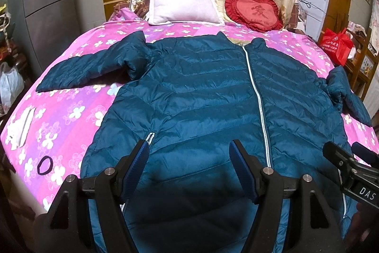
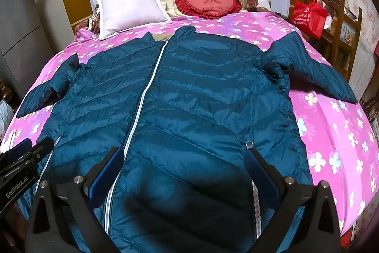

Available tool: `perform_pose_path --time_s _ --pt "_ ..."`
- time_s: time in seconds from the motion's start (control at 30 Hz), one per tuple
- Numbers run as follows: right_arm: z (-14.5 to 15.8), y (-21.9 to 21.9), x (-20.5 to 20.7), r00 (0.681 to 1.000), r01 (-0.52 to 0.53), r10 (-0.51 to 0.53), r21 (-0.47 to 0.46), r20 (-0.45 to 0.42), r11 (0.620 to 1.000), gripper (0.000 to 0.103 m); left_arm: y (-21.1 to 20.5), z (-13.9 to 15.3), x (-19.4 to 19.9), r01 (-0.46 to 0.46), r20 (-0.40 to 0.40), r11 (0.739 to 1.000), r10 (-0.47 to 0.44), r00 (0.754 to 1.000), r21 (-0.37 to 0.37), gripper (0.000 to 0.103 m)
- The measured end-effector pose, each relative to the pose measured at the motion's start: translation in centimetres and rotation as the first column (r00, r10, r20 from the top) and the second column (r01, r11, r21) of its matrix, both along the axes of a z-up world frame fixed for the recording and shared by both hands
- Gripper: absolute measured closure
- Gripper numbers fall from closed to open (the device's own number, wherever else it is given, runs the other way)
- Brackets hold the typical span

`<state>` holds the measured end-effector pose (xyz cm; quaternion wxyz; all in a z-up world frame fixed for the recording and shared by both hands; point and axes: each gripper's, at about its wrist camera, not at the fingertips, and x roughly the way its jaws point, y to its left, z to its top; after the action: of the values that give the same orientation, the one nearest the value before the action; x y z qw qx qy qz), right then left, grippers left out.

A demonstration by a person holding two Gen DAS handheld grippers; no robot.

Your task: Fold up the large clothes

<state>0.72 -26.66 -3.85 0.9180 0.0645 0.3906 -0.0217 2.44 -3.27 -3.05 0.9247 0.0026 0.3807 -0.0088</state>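
jacket: teal quilted puffer jacket (image 1: pixel 201 87), flat, front up, on the bed; collar toward the pillows, hem toward the cameras
zipper: white front zipper (image 1: pixel 254 87) closed, running collar to hem
sleeves: both spread out sideways; left sleeve (image 1: pixel 90 68) angled across the bedspread, right sleeve (image 2: pixel 315 70) reaches out to the bed's right edge
pocket: zip pocket with a metal pull (image 2: pixel 249 144) just by the right tool's finger
bed: pink floral bedspread (image 1: pixel 71 110) under the jacket
left tool: left tool (image 1: pixel 189 155) fingers apart, nothing between the blue pads, poised over the jacket's lower left front, near the hem
right tool: right tool (image 2: pixel 184 163) fingers apart, nothing clamped, over the lower right front; front zipper just beside its left finger
contact: cannot tell if either tool touches the fabric
pillows: white pillow (image 1: pixel 182 2) and red heart cushion (image 1: pixel 254 11) at the head of the bed, well apart from the jacket
extras: black hair tie (image 1: pixel 45 165) on the bedspread left of the hem; red bag (image 1: pixel 336 44) beside the bed on the right
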Motion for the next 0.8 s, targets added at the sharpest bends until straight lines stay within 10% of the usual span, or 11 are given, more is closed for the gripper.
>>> perform_pose_path --time_s 0.8 --pt "-0.60 0.15 0.35 1.000 0.002 -0.002 0.006 -0.008 1.000 0.000 -0.02 -0.37 0.09 -0.001 -0.003 1.000 0.001 1.000 0.009 0.057"
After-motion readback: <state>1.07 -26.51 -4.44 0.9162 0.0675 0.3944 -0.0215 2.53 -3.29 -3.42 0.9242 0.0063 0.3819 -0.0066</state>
